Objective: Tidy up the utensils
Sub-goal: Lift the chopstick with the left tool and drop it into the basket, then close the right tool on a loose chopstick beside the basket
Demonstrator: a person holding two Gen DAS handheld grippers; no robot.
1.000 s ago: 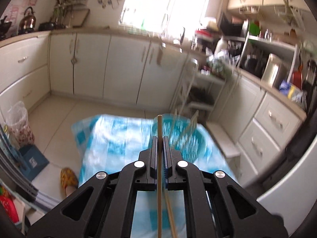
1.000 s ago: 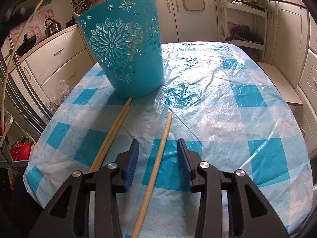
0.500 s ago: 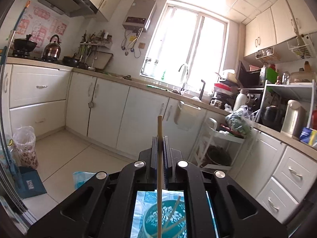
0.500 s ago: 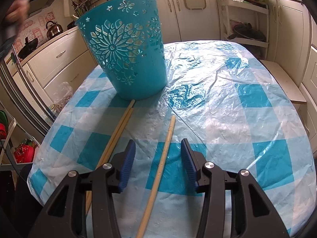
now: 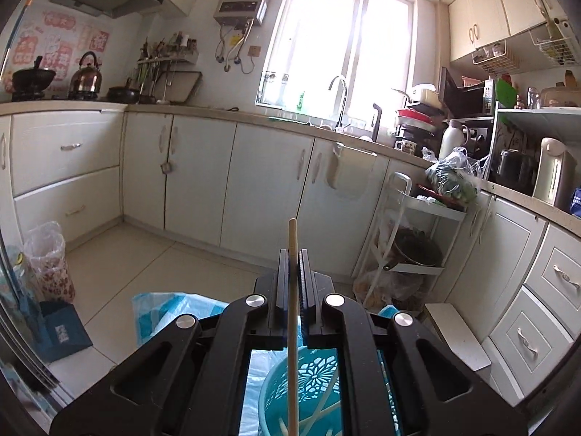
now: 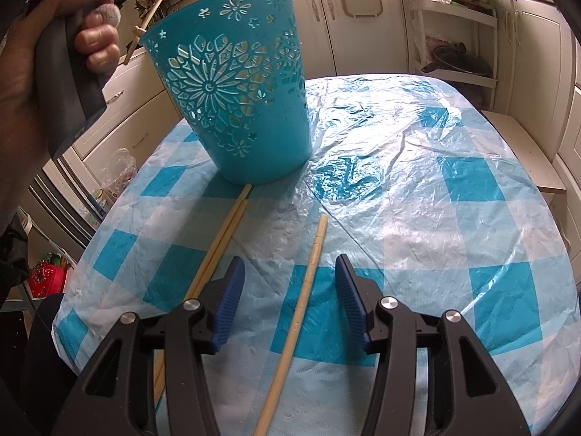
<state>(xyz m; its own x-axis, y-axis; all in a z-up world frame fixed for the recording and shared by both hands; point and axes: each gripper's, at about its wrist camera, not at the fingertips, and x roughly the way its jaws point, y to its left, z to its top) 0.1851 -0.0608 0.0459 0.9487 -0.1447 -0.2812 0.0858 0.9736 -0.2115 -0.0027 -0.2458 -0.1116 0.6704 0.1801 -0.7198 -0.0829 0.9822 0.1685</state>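
Note:
My left gripper (image 5: 293, 254) is shut on a wooden chopstick (image 5: 292, 323) and holds it upright above the teal cut-out basket (image 5: 305, 392), which has chopsticks inside. In the right wrist view the basket (image 6: 239, 94) stands on the blue-checked table (image 6: 454, 218), with the left gripper and its chopstick (image 6: 149, 18) above its left rim. My right gripper (image 6: 287, 290) is open, low over the table, its jaws on either side of a single chopstick (image 6: 301, 301). A pair of chopsticks (image 6: 218, 243) lies to its left, tips at the basket's foot.
Kitchen cabinets (image 5: 203, 178) and a white trolley (image 5: 410, 239) stand beyond the table. A bench (image 6: 523, 149) sits at the table's right. The floor at left holds a bag (image 5: 47, 258) and a blue box (image 5: 61, 330).
My left gripper tilted up from facing the table to facing the kitchen, now holding its chopstick upright over the basket. My right gripper crept slightly forward along the single chopstick, still open.

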